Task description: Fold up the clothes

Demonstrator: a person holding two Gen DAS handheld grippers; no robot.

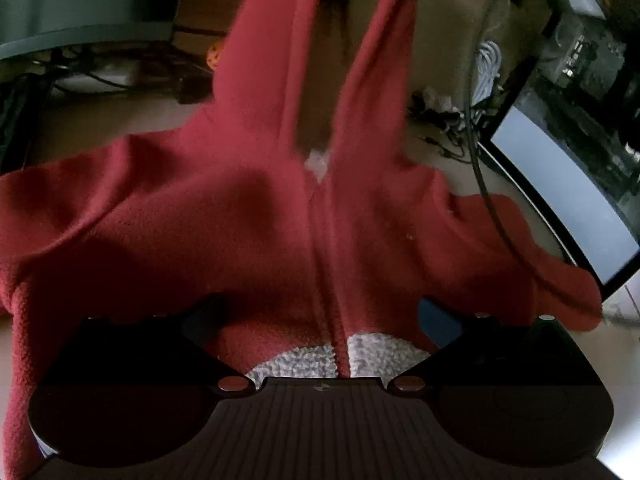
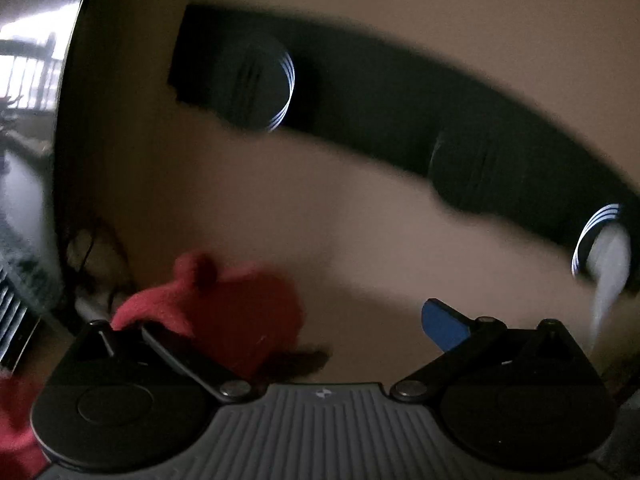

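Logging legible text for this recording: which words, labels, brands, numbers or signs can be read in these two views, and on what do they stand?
No readable text in either view.
White tag at the neck of the red fleece jacket: too blurred to read.
Small mark on the left gripper body: a symbol, no letters.
Small mark on the right gripper body: likewise a symbol.
Lit monitor: blank.
White stripes on the dark garment: no lettering.

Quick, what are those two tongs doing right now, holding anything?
Left tongs: open, spread wide over the red fleece garment, gripping nothing.
Right tongs: open; red fleece lies against one finger, but nothing is pinched.
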